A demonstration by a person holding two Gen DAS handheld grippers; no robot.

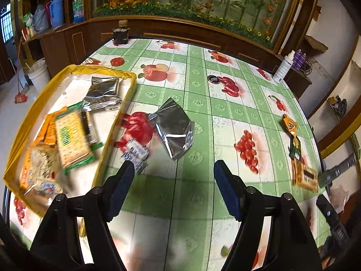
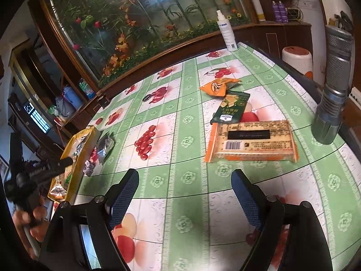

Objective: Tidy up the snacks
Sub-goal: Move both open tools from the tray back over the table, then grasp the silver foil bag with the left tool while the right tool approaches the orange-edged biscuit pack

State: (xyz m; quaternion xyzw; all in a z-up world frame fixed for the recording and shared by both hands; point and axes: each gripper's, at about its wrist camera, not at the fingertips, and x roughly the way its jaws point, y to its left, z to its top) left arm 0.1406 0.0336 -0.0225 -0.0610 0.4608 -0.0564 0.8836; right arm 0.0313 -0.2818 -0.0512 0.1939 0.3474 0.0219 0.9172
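A shallow yellow-rimmed tray [image 1: 21, 133] sits at the left edge of a table covered in glossy green-checked, fruit-printed oilcloth [image 1: 198, 117], with a broad stretch of bare cloth between it and the snacks near the right edge. The left gripper [image 1: 173, 167] hovers low over the cloth, jaws spread wide and holding nothing; a crinkled silver foil pouch [image 1: 174, 127] and a small blue-and-white wrapped sweet [image 1: 135, 152] lie just outside the tray wall. The right gripper [image 2: 185, 176], likewise gaping and empty, faces a flat orange cracker pack [image 2: 251, 141], a dark green packet [image 2: 231, 109] and an orange pouch [image 2: 217, 87]. A grey metal torch [image 2: 331, 85] stands near the table's rim.
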